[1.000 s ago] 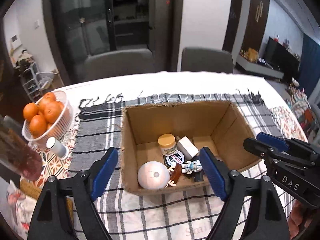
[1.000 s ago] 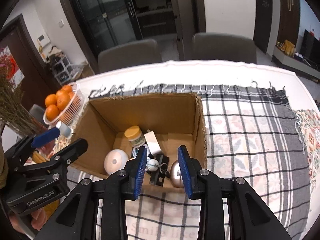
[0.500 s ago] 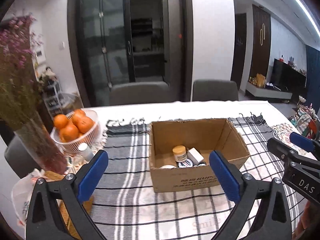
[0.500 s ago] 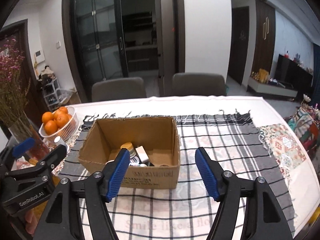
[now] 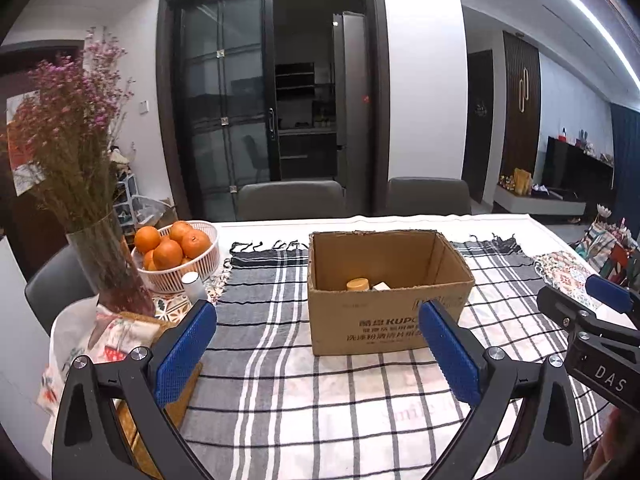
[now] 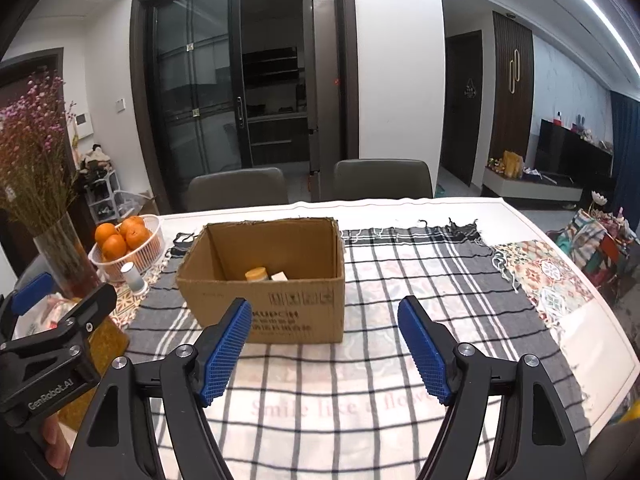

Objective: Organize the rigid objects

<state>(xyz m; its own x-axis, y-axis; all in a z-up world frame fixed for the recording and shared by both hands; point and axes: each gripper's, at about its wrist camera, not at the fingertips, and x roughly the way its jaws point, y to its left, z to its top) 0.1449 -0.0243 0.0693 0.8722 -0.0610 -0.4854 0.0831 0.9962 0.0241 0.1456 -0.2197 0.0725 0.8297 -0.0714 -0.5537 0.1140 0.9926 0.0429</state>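
The cardboard box (image 5: 384,296) sits mid-frame on the plaid tablecloth (image 5: 280,380), a yellow-lidded jar (image 5: 357,283) inside, while the left gripper (image 5: 316,354) gapes empty and the right gripper (image 6: 324,346), also empty, is opening.

I see a white basket of oranges (image 5: 176,254) on the table (image 5: 400,222); just left of it a glass vase of dried flowers (image 5: 108,268), a small white bottle (image 5: 193,285) in front.

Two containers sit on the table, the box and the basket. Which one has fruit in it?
The white slatted basket, left of the cardboard box beside the flower vase, holds the oranges. The box shows only a yellow-lidded jar.
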